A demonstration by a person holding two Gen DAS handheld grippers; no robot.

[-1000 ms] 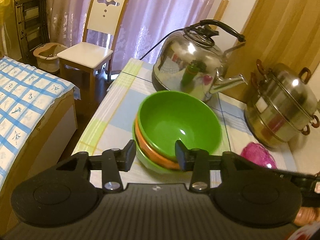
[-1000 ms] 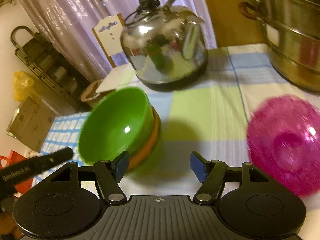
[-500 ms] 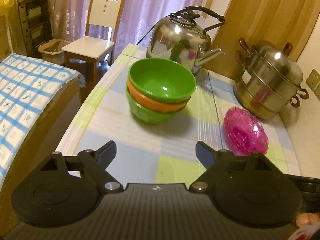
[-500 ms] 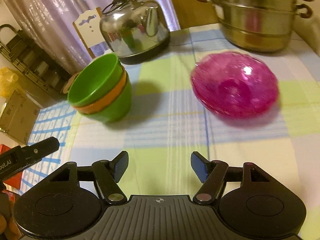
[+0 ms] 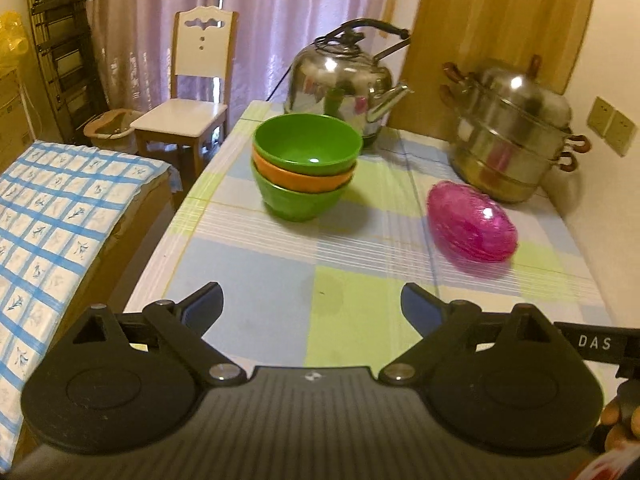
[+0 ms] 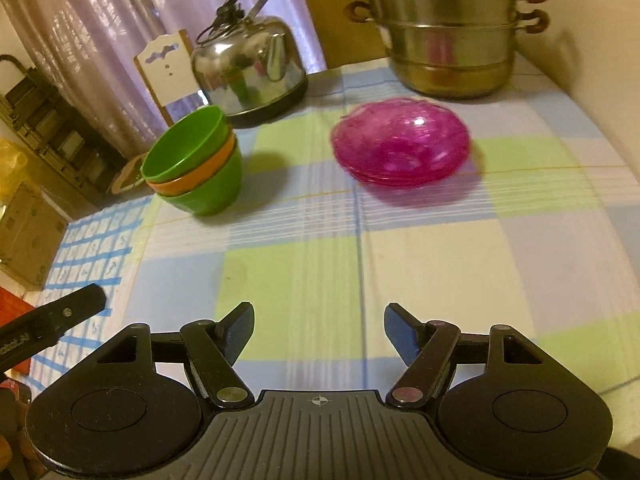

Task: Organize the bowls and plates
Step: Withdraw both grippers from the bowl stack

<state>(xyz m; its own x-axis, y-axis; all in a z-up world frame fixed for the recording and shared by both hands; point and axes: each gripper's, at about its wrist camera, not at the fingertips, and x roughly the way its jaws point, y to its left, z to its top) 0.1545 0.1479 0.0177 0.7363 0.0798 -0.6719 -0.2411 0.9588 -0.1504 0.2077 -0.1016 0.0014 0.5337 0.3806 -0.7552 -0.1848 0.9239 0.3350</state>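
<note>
Checked tablecloth (image 5: 280, 264), stacked bowls (image 5: 306, 166) far beyond empty, wide-spread left hand-held gripper (image 5: 312, 308).

Both hand-held grippers (image 5: 312, 306) (image 6: 319, 330) farther from bowls (image 5: 306, 166), L wider.

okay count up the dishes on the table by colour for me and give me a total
Green bowls: 2, top and bottom of the stack
Orange bowl: 1, between them
Pink plates: a nested stack, count unclear, tallied as 1
Total: 4 at least
</note>
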